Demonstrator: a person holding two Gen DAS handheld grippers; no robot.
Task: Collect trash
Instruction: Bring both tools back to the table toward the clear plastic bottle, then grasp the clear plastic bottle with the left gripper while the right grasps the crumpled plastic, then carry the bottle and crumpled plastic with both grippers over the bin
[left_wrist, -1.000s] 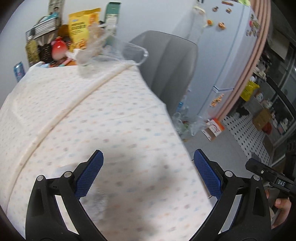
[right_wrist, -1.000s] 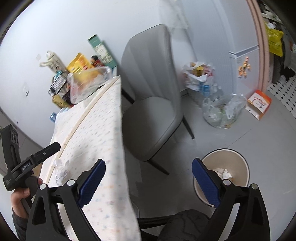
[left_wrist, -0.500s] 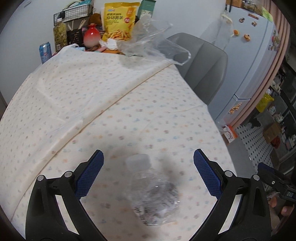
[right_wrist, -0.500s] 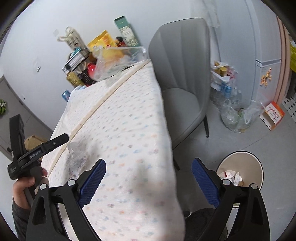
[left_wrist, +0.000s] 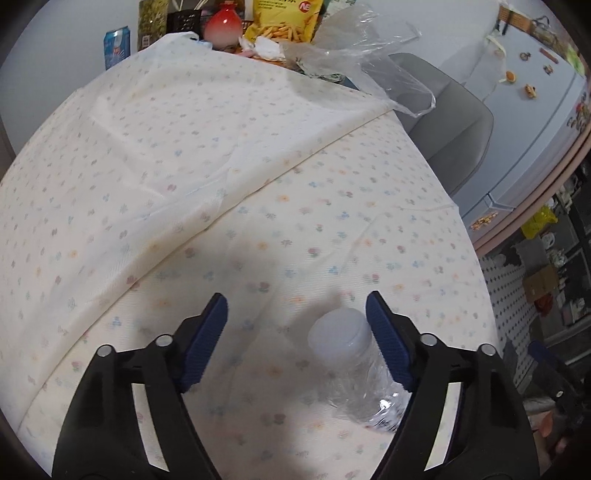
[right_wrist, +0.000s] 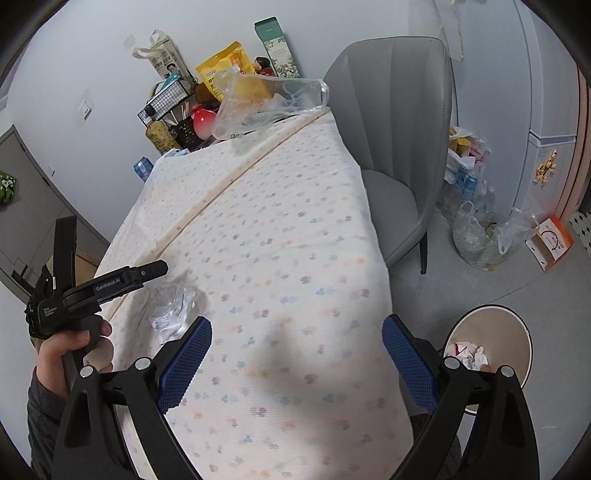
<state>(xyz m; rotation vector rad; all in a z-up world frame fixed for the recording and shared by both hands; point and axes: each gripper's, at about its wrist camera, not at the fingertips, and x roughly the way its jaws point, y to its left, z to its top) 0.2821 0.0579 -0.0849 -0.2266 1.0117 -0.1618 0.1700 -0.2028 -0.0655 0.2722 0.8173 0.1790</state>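
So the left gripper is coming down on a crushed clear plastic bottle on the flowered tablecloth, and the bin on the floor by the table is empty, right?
Not quite: the bin is not empty. The right wrist view shows crumpled paper scraps already in it. The rest holds: the left gripper, its jaws just closing, has the crushed clear plastic bottle between them on the flowered tablecloth.

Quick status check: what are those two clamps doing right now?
Left gripper jaws just closing around crushed plastic bottle, one pad touching. Right gripper open, empty. Trash bin beside table. Nothing blocking.
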